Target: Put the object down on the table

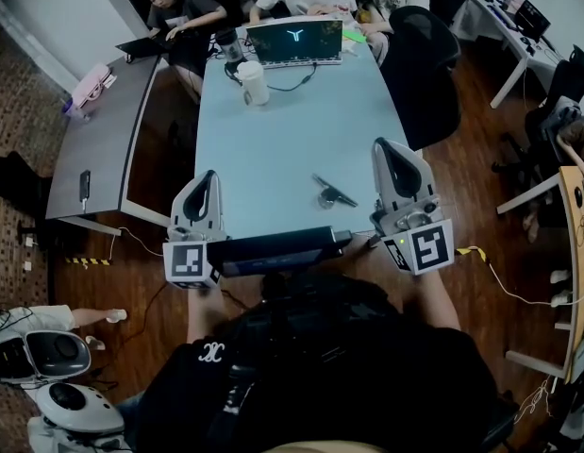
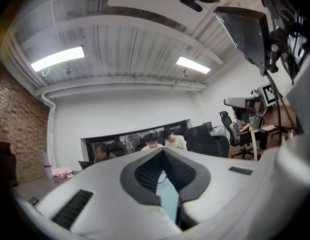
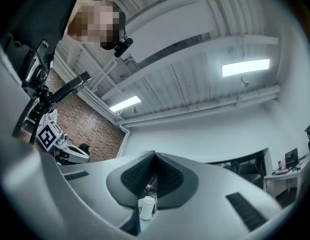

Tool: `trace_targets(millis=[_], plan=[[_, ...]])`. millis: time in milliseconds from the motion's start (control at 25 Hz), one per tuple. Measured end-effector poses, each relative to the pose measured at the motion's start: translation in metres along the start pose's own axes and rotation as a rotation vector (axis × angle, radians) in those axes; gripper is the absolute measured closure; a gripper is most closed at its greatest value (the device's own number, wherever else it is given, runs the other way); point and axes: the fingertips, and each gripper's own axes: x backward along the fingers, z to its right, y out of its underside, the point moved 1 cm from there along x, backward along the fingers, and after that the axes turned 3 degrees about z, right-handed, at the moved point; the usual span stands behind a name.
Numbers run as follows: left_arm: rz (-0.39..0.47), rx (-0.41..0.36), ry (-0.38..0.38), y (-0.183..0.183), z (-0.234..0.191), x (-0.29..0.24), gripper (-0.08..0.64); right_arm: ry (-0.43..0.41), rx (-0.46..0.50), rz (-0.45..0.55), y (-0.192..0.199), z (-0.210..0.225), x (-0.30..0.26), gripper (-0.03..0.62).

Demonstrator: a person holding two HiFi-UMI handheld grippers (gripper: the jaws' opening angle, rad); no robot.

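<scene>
From the head view, the one dark object lies on the table near its near edge, between your left gripper and right gripper; I'd back both away without brushing it. The left gripper view shows its jaws pressed together, empty. The right gripper view shows the same, with one white cup beyond.
</scene>
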Motion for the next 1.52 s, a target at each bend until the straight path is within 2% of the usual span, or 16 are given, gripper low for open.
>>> trace_targets(millis=[120, 320, 440, 560, 640, 800, 920, 1040, 1240, 1400, 1520], plan=[[-0.002, -0.009, 0.005, 0.002, 0.002, 0.003, 0.566, 0.017, 0.017, -0.015, 0.000, -0.003, 0.010, 0.615], [-0.010, 0.013, -0.001, 0.000, 0.007, 0.005, 0.566, 0.045, -0.021, -0.060, 0.010, 0.003, 0.022, 0.615], [-0.012, 0.035, 0.002, -0.013, 0.026, 0.001, 0.566, 0.062, -0.052, -0.085, 0.011, 0.014, 0.036, 0.615], [0.011, -0.023, 0.018, -0.020, 0.046, 0.001, 0.566, 0.076, -0.061, -0.094, 0.008, 0.027, 0.056, 0.615], [0.009, -0.035, 0.011, -0.020, 0.061, 0.005, 0.566, 0.073, -0.067, -0.104, 0.009, 0.036, 0.071, 0.615], [-0.037, -0.007, -0.004, -0.015, 0.088, 0.023, 0.566, 0.058, -0.063, -0.144, 0.011, 0.044, 0.097, 0.615], [-0.032, -0.016, -0.002, -0.017, 0.098, 0.034, 0.566, 0.050, -0.066, -0.138, 0.003, 0.043, 0.107, 0.615], [-0.026, -0.004, -0.007, -0.026, 0.104, 0.047, 0.566, 0.052, -0.072, -0.137, -0.005, 0.034, 0.119, 0.615], [0.000, -0.041, -0.006, -0.043, 0.106, 0.083, 0.566, 0.061, -0.080, -0.135, -0.025, 0.009, 0.143, 0.615], [-0.018, -0.006, 0.020, -0.034, 0.108, 0.135, 0.566, 0.079, -0.063, -0.125, -0.050, -0.033, 0.167, 0.615], [-0.023, -0.011, 0.035, -0.031, 0.108, 0.186, 0.566, 0.092, -0.058, -0.120, -0.071, -0.074, 0.195, 0.615]])
